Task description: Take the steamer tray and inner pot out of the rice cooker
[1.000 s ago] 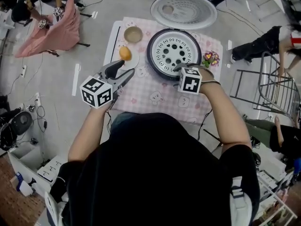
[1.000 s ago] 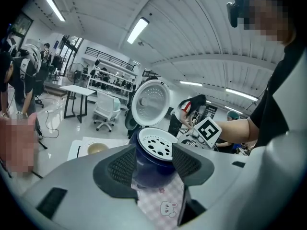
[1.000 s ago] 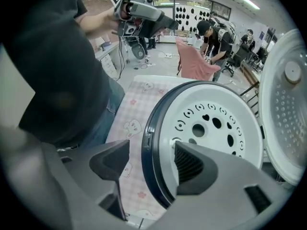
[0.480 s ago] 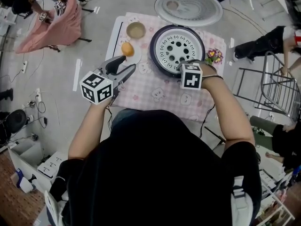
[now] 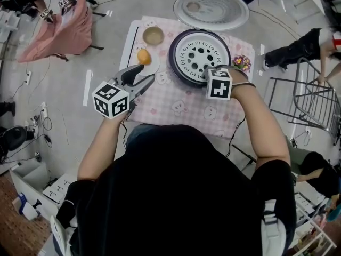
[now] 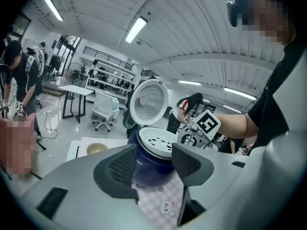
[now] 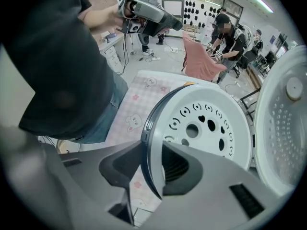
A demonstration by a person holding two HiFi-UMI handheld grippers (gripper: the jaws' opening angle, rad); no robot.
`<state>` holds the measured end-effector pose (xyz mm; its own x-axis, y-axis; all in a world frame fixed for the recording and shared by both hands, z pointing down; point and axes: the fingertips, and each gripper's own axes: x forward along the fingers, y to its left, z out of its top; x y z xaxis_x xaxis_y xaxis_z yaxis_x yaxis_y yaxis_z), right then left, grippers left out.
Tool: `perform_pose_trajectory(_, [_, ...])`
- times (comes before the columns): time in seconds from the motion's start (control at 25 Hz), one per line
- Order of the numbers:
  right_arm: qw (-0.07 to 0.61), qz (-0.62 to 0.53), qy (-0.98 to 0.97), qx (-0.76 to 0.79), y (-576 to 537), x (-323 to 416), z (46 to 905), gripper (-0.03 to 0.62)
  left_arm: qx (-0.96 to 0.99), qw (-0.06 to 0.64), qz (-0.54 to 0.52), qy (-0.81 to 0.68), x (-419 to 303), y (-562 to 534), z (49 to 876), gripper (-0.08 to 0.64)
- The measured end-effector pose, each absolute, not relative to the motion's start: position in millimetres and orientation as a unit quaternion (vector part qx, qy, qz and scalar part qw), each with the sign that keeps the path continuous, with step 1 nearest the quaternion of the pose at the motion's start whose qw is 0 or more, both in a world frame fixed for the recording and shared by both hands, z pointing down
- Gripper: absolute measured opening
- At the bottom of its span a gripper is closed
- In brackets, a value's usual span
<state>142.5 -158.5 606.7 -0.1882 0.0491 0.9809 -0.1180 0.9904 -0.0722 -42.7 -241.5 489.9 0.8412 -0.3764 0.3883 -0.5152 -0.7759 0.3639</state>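
The dark blue rice cooker stands open on the table, with the white perforated steamer tray sitting in its top. Its lid is tipped back behind it. My right gripper points steeply down at the cooker's near right rim. In the right gripper view its jaws have just been closing and now clamp the rim of the steamer tray, one pad outside and one inside. My left gripper hovers left of the cooker, open and empty. Between its jaws I see the cooker.
A pink checked cloth covers the table. A tan bowl and an orange object sit at the table's left side. A small bunch of flowers lies right of the cooker. A metal rack and people stand around the table.
The right gripper has shifted slightly over the cooker's near rim. The left gripper has stayed where it was.
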Motion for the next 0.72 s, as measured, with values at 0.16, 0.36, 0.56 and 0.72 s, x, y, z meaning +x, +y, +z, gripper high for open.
perform_pose_trajectory(0.16, [0.633,0.062,-0.771,0.029,-161.6,140.9,597.9,0.106,0.931,0.235,0.149,-0.237,-43.9,-238.5,489.0,0.245])
perform_pose_trajectory(0.36, [0.626,0.056,-0.777,0.044,-165.7,138.7,587.4,0.032,0.928,0.239,0.153,-0.239,-44.6,-236.3,490.1,0.244])
perform_pose_trajectory(0.56, [0.626,0.043,-0.777,0.049,-163.4,137.4,586.1,0.032,0.93,0.238,0.154,-0.236,-42.6,-231.5,488.4,0.241])
perform_pose_trajectory(0.72, [0.632,0.018,-0.774,0.048,-162.1,140.1,583.7,0.028,0.931,0.237,0.153,-0.232,-40.2,-228.0,484.8,0.239])
